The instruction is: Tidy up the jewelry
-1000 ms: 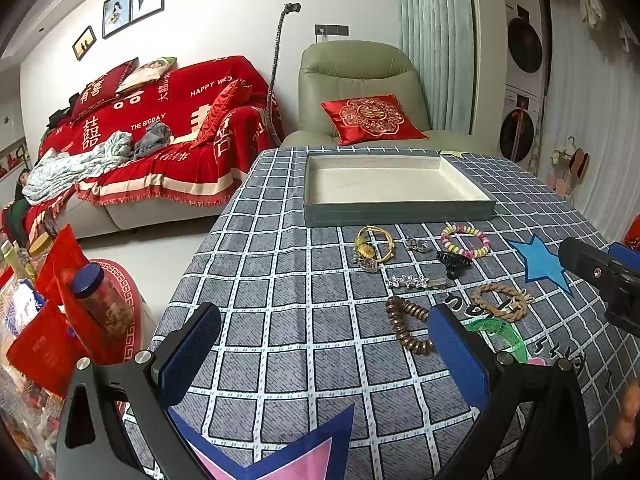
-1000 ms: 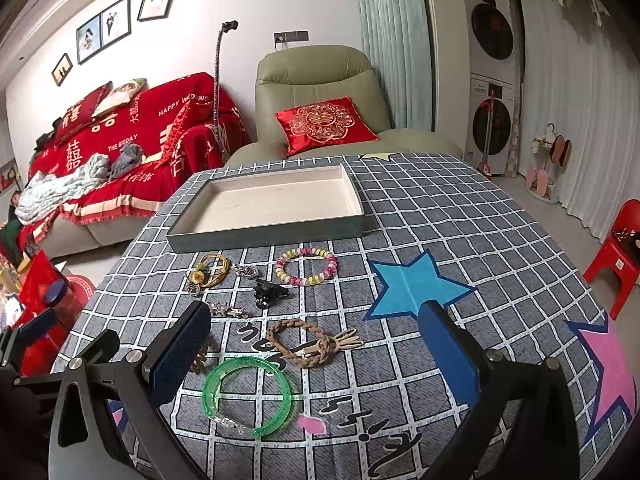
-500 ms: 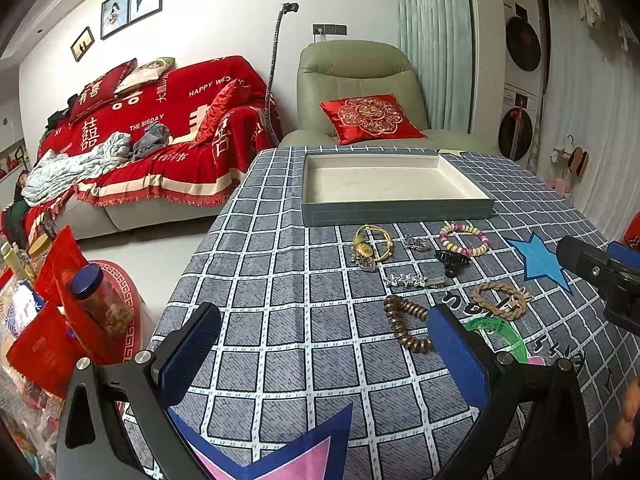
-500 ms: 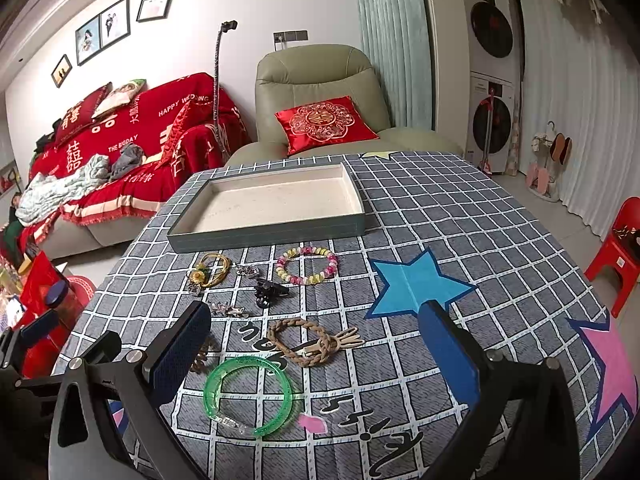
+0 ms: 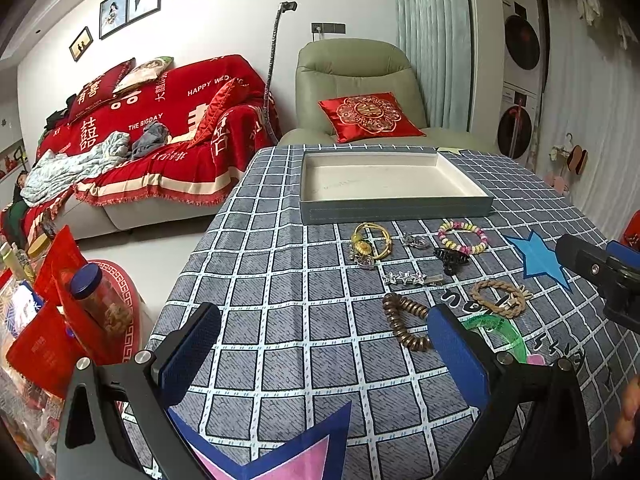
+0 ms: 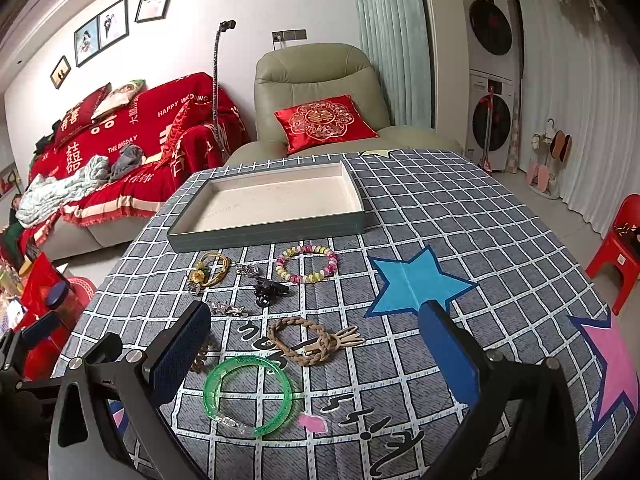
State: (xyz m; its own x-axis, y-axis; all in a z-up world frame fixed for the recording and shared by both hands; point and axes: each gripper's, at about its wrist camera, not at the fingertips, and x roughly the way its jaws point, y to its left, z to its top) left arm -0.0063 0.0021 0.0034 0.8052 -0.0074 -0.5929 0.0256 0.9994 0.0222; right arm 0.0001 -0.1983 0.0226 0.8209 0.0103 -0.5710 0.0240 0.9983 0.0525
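Translucent green bangle (image 6: 248, 394), braided rope bracelet (image 6: 310, 340), rectangular tray (image 6: 264, 232)

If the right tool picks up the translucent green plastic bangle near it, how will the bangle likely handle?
The translucent green plastic bangle holds a clean round hoop lying flat on the checked tablecloth, so it is probably stiff, not floppy. Thin and see-through, it likely weighs little. Its glossy rim may slip between the pads, and stood on edge it could roll.

Home living room, red-draped sofa (image 5: 152, 140) at left of frame, framed photos (image 5: 128, 4) on wall upper left, green recliner (image 6: 316, 92) at centre, stacked washer-dryer (image 6: 490, 92) upper right, cloth-covered table (image 6: 460, 216) in foreground.
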